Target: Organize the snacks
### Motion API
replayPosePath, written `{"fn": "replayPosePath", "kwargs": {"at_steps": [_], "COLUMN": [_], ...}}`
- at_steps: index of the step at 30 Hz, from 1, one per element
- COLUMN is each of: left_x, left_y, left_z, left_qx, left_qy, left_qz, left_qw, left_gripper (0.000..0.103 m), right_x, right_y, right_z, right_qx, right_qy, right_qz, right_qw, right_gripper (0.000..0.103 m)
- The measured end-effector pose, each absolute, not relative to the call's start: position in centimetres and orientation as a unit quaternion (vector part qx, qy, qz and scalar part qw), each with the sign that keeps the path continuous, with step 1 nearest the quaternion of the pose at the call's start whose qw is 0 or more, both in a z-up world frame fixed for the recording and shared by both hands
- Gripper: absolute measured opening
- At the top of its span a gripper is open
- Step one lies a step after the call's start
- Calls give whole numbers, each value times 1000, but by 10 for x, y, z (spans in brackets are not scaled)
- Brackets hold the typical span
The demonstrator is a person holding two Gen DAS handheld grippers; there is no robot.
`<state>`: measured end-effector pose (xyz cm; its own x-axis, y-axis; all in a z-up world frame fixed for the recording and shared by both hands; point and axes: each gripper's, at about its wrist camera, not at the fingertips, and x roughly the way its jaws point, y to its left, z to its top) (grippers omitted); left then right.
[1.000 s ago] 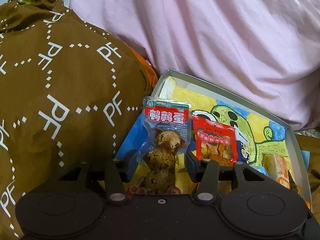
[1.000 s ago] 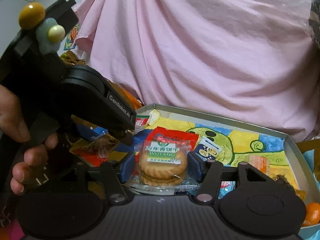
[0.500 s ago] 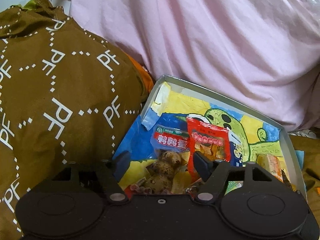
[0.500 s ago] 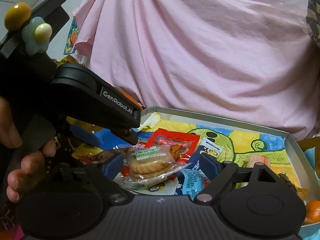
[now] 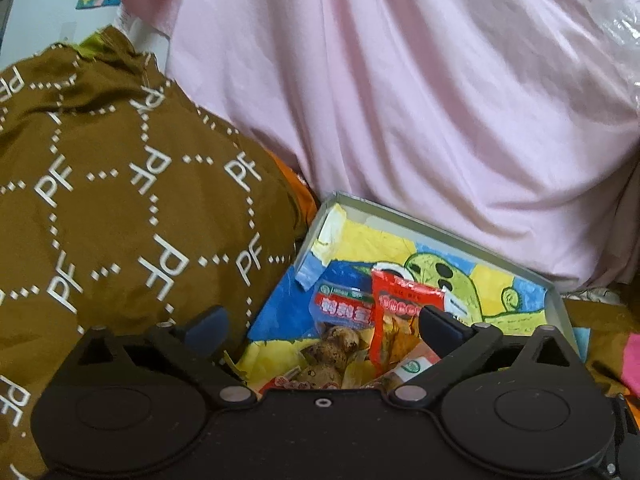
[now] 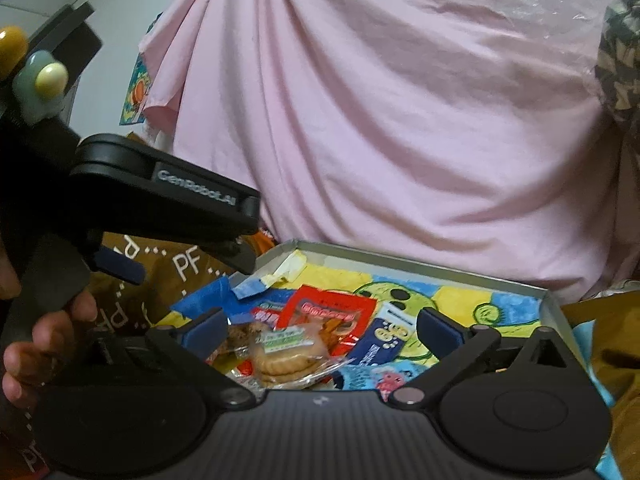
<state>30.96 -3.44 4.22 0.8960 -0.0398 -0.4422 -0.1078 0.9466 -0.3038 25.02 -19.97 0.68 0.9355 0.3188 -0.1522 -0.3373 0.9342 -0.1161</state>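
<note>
Pink cloth point(image 6: 400, 120) backs a tray point(image 6: 400, 261) at twelve o'clock; the right hand-held gripper point(image 6: 318, 326) and the left hand-held gripper point(image 5: 322, 322) are both opening wide, pads clear of the light, crinkly, crushable biscuit pack point(image 6: 290, 354), best pinched across its flat sides.

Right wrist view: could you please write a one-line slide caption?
Right gripper opening above a clear-wrapped biscuit pack lying in the painted metal tray.

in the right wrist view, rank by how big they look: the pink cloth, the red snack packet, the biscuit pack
1. pink cloth, by far the largest.
2 and 3. red snack packet and biscuit pack look alike; the biscuits lie nearer the camera, so unranked.
</note>
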Motion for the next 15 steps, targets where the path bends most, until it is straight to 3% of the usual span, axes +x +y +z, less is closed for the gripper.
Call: {"fn": "replayPosePath", "kwargs": {"at_steps": [15], "left_x": [279], "left_y": [-41], "left_z": [67], "left_qx": [-163], "left_qy": [203], "left_qz": [33], "left_qw": [965], "left_gripper": [102], "right_x": [229], "right_y": [-229], "right_z": [41], "right_qx": [-32], "right_qy": [63], "right_qz": [135], "right_qw": [988], "right_gripper": [103]}}
